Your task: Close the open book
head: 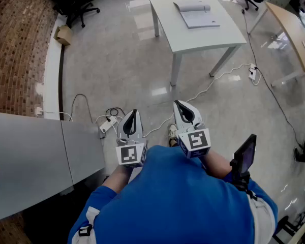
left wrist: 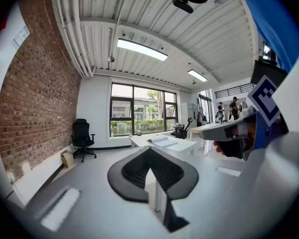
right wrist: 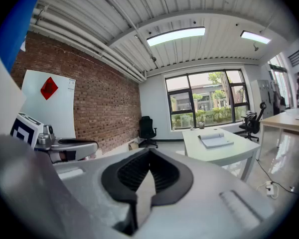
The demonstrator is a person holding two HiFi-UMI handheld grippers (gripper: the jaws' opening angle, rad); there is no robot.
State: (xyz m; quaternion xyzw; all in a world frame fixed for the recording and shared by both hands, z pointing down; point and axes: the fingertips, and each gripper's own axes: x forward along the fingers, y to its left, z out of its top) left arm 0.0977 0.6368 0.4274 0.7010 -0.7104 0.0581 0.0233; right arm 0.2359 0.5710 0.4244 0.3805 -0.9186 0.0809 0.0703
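Book (head: 197, 13) lay open on the tabletop (head: 206, 40); left gripper (head: 133, 112) and right gripper (head: 178, 104) hung level, well apart from the tabletop, fingers of each closed together, holding nothing

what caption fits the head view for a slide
Left gripper and right gripper, both shut and empty, held far short of the open book on the white table.

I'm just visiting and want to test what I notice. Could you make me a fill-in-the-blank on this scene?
The open book lies on a ___ table.
The jaws of the left gripper and the right gripper are both ___.
The person's shirt is ___.
Missing words: white; shut; blue.
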